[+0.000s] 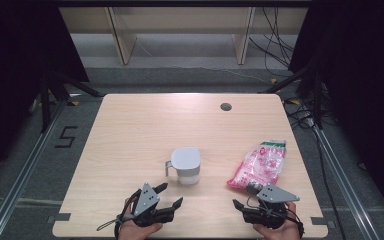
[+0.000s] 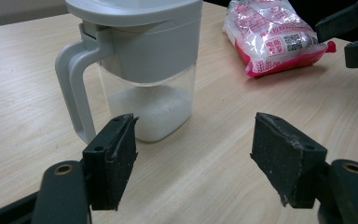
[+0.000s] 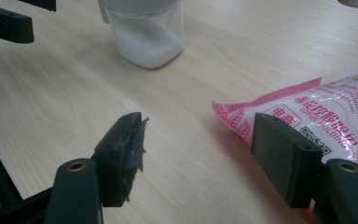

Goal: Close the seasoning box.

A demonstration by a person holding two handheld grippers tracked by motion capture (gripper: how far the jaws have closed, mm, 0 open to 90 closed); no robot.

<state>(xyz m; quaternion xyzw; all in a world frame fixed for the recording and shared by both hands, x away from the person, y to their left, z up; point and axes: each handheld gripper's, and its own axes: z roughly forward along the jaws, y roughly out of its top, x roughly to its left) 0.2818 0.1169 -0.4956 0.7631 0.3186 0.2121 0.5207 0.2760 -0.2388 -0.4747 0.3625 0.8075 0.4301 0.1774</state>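
My table [image 1: 130, 130] is pale wood with a smooth matt grain. On it, the jug [image 2: 140, 70] has a clear glossy plastic body and a matt grey plastic lid and handle. Beside the jug lies a shiny, crinkled pink plastic bag [image 3: 326, 107]. My gripper pads [image 2: 116, 158] look rough, matt black.

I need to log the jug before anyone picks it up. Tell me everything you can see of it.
The jug is a clear, squarish plastic container with a grey lid, a grey collar and a grey loop handle. The lid is on. White grains fill roughly its bottom third. It stands upright near the middle of the table, handle toward the left in the high view. Nothing touches it but the table: both grippers sit short of it and the pink bag lies apart, to its right.
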